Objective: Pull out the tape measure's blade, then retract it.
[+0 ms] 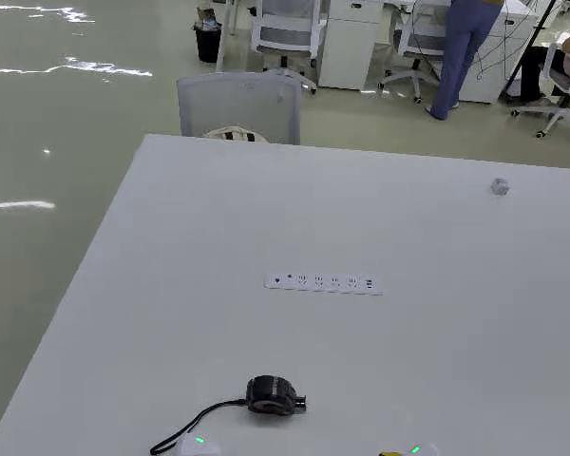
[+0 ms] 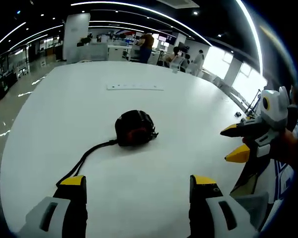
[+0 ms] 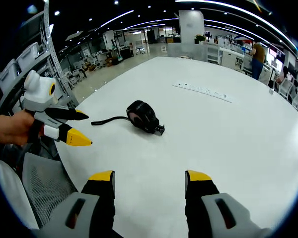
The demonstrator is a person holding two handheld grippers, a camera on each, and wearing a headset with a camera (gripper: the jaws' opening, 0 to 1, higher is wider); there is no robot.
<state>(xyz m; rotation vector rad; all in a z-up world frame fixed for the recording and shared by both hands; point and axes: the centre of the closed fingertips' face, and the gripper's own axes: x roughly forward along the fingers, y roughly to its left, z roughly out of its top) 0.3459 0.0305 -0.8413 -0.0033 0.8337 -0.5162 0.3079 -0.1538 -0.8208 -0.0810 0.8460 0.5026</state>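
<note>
Presently the left gripper (image 2: 136, 181) and right gripper (image 3: 150, 174) are held wide open, empty, clear of the black tape measure (image 1: 275, 395), laid on the table (image 1: 437, 361) by its near edge, blade mouth turned rightward, strap (image 1: 201, 414) trailing left.

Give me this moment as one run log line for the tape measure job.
stage: pre-grasp | tape measure: retracted, lying on table | left claw: open, empty | right claw: open, empty

Open tabletop (image 1: 171, 285) around tape measure (image 1: 275, 395), its cord (image 1: 199, 420) trailing left, power strip (image 1: 323, 283) well beyond
</note>
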